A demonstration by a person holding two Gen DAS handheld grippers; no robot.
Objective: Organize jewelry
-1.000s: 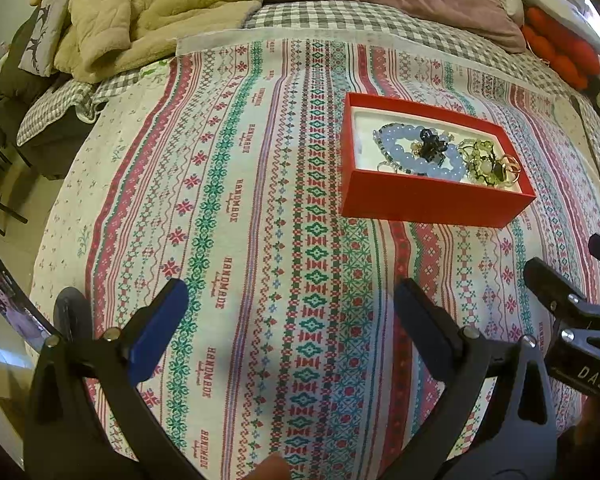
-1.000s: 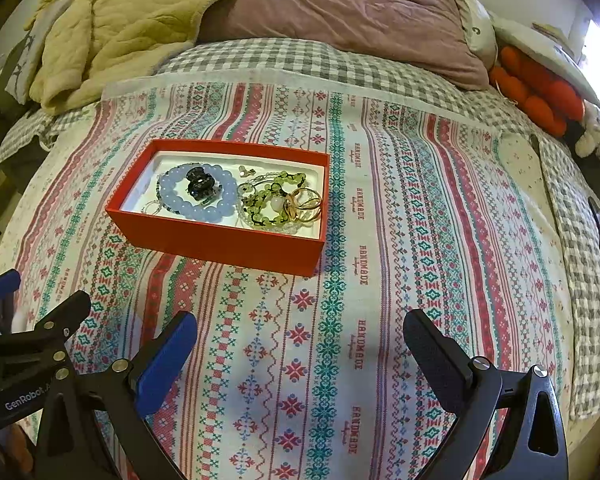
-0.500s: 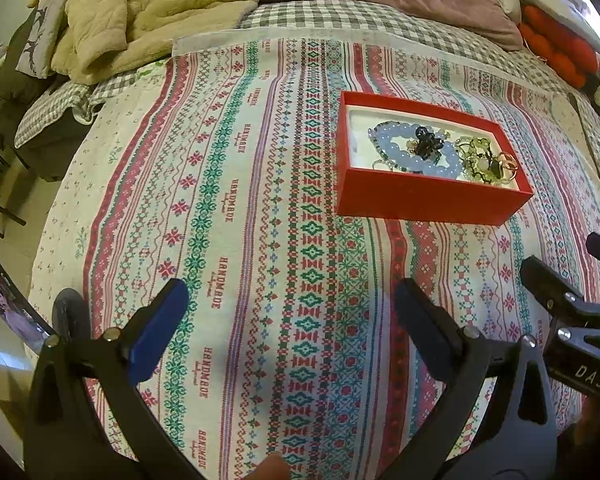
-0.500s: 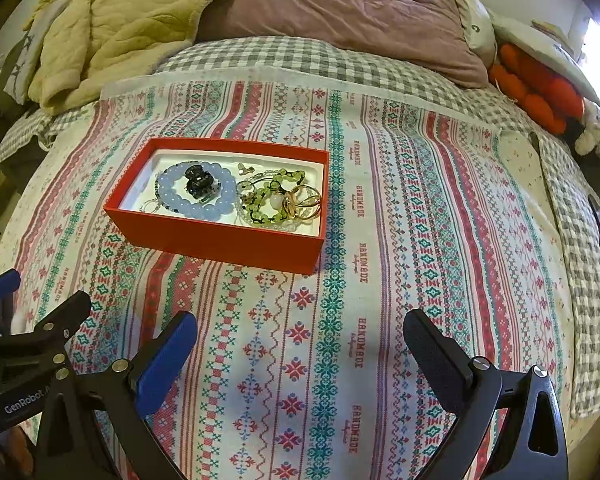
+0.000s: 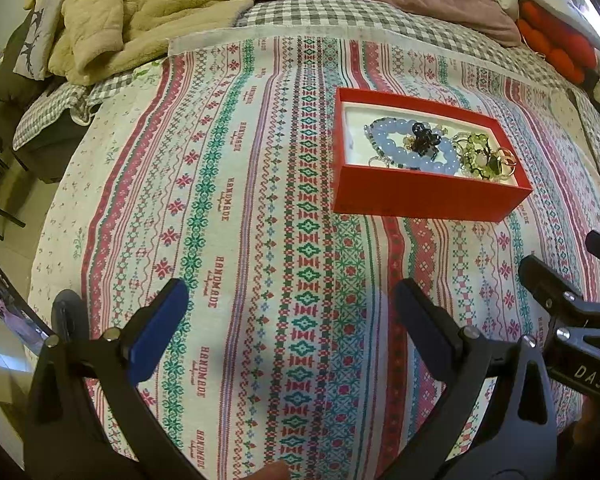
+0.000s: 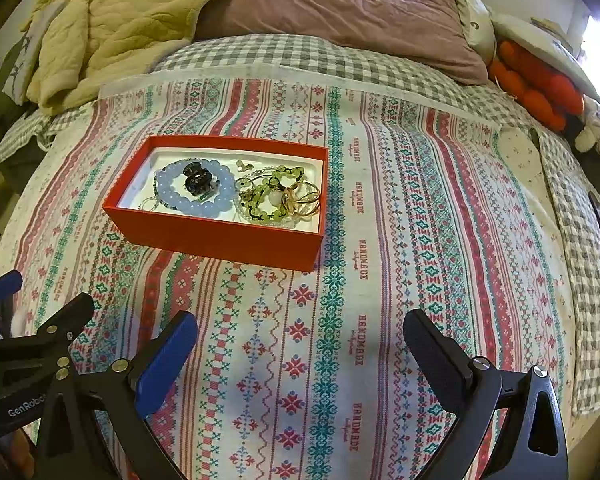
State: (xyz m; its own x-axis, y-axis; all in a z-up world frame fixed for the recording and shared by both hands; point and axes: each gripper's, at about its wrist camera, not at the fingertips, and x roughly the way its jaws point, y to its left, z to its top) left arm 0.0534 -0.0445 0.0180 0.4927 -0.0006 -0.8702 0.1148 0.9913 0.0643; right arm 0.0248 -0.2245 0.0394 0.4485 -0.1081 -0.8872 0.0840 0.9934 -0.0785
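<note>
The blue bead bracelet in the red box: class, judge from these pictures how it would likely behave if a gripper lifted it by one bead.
The blue bead bracelet is a strung loop, so it would probably droop rather than hold its ring shape. Its round, glossy beads look slippery for flat jaws. A dark hair clip sits on it, so lifting may drag that along inside the red box.

Pretty even indoor light, slightly warm. Bright blown-out glare sits far right of the right hand-held gripper (image 6: 300, 354), window maybe. Soft shadows fall on the bedspread (image 6: 400, 208) just ahead of both. Heavy fisheye bending, dark vignetted corners, centre stays sharp.
</note>
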